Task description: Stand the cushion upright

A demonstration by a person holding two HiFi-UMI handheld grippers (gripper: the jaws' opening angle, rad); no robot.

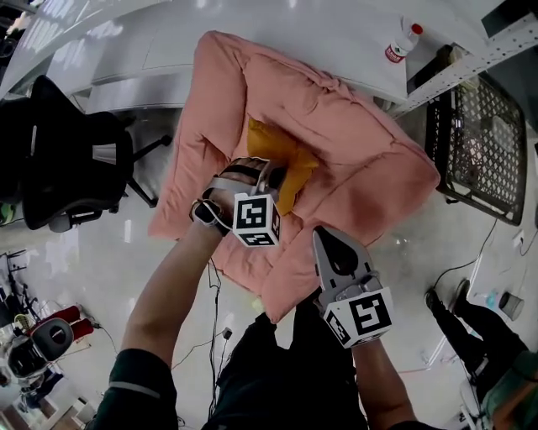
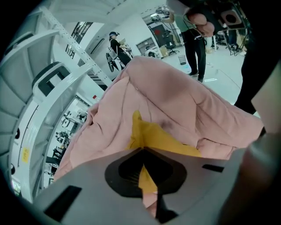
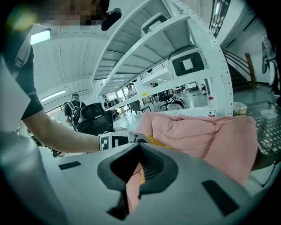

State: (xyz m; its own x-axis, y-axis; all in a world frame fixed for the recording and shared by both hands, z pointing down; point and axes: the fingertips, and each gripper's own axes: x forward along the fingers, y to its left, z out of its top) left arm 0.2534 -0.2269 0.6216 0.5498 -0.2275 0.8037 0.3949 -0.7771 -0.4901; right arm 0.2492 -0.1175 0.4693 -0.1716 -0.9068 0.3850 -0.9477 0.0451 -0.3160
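Head view shows the pink cushion (image 1: 353,143) slumped against the white tabletop (image 1: 277,25), its lower end hanging off it. The left tool (image 1: 273,178) is clamped on the cushion's yellow fold (image 1: 282,155). The right tool (image 1: 324,238) pinches the pink edge farthest from the tabletop. The lift seems to be in hand, and next both tools should raise that end until the cushion stands.

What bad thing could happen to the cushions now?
The left gripper pinches just a thin edge of the yellow cushion, so it might slip free. The right gripper is shut on a fold of the floppy pink cushion, which could sag or flop over instead of standing. The bottle just beyond it might get knocked.
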